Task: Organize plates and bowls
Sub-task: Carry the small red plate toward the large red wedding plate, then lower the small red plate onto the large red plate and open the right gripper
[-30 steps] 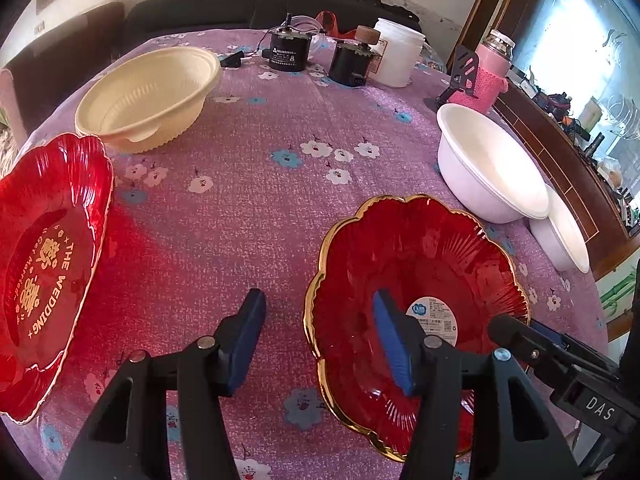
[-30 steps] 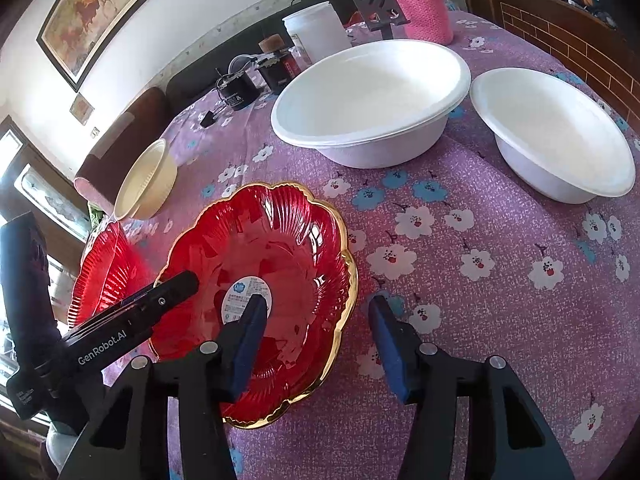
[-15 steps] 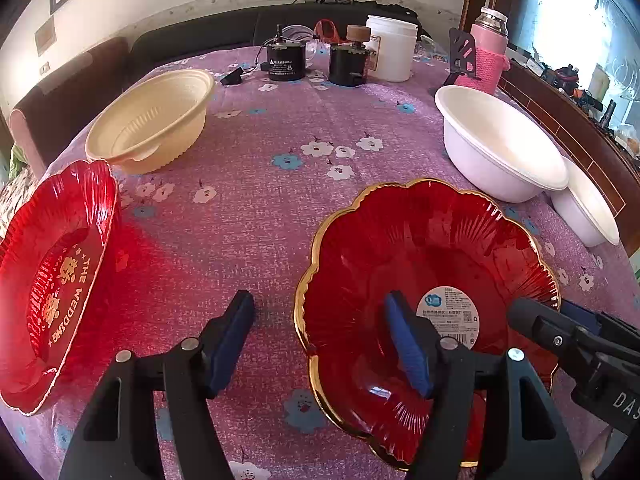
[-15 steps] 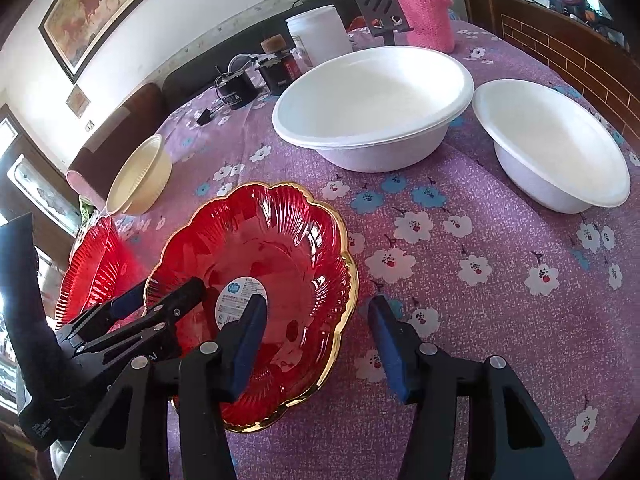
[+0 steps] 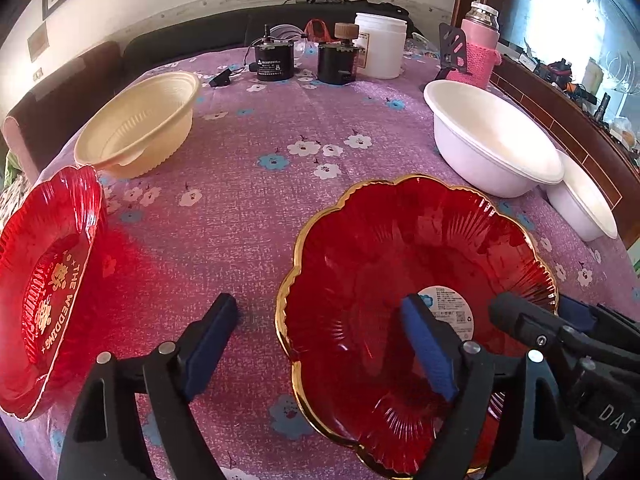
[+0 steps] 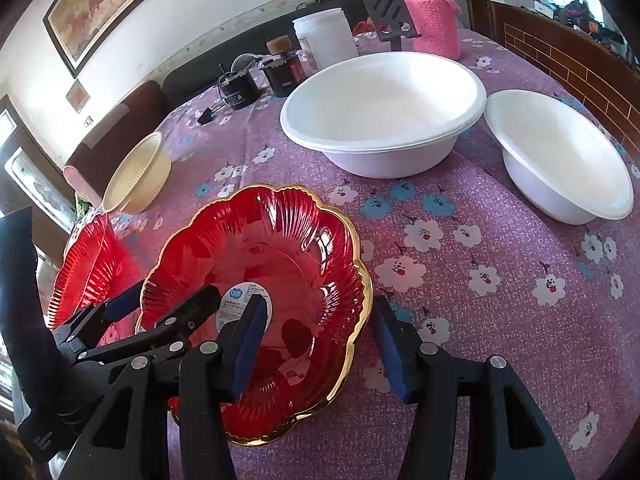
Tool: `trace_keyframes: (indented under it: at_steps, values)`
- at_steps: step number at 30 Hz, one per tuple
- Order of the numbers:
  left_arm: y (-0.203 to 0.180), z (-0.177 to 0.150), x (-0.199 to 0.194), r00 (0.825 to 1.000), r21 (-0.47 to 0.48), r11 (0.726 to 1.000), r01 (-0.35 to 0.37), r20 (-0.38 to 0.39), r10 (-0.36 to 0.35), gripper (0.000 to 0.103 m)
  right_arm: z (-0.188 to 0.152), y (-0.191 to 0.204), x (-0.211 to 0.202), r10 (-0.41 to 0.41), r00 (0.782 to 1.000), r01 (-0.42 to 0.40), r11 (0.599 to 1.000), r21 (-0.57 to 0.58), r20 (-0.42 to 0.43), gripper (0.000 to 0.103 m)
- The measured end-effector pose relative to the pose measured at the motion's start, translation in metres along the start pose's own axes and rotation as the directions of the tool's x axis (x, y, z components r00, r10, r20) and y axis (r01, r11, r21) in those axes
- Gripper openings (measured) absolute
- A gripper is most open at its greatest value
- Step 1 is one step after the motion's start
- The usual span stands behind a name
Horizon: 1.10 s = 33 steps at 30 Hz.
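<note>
A red gold-rimmed plate [image 5: 384, 264] [image 6: 280, 256] lies on the purple flowered cloth, close in front of both grippers. My left gripper [image 5: 320, 344] [image 6: 160, 304] straddles the plate's left rim, one pad inside and one outside. Its jaws are opening and the pads stand clear of the rim. My right gripper [image 6: 320, 344] [image 5: 540, 314] straddles the right rim the same way, open, pads apart from the glass. A second red plate [image 5: 44, 292] [image 6: 84, 264] with gold lettering lies at the left. A cream bowl [image 5: 140, 120], a large white bowl [image 6: 384, 112] and a small white bowl [image 6: 560, 160] stand farther off.
At the far edge of the table stand two black cylinders [image 5: 274, 62], a white jar [image 5: 380, 44], a pink-sleeved flask [image 5: 478, 48] and a black stand [image 5: 454, 50]. A dark sofa runs behind. A wooden sideboard [image 5: 568, 120] lies past the table's right edge.
The left gripper's jaws have spread wider around the plate's left rim, and that hand has rolled a little. The right gripper and the dishes have stayed as they were.
</note>
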<state>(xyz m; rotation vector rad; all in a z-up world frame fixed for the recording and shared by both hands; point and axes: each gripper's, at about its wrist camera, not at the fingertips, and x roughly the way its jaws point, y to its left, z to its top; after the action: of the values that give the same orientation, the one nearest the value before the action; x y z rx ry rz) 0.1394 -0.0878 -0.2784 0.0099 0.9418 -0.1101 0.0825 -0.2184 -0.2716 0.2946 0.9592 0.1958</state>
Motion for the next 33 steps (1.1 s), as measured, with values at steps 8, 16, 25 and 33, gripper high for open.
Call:
trace_keyframes:
  at_steps: [8,16,25,33]
  values:
    - [0.012,-0.001,-0.012,1.000,-0.051,0.999,0.013,0.017,-0.012,0.028,-0.006,0.004,-0.005,0.004,1.000,-0.004,1.000,-0.009,0.018,0.030]
    - [0.023,-0.002,-0.045,0.995,-0.093,0.995,0.030,0.097,-0.021,0.027,-0.008,0.016,-0.032,0.043,0.993,-0.039,0.998,-0.040,0.107,0.020]
    - [0.051,-0.005,-0.098,0.978,-0.152,0.988,0.035,0.208,-0.003,0.027,-0.006,0.054,-0.060,0.061,0.982,-0.037,0.990,-0.137,0.181,0.018]
    - [0.099,-0.006,-0.136,0.958,-0.242,0.970,0.001,0.280,0.069,0.028,0.003,0.105,-0.067,0.122,0.974,-0.075,0.970,-0.232,0.193,0.018]
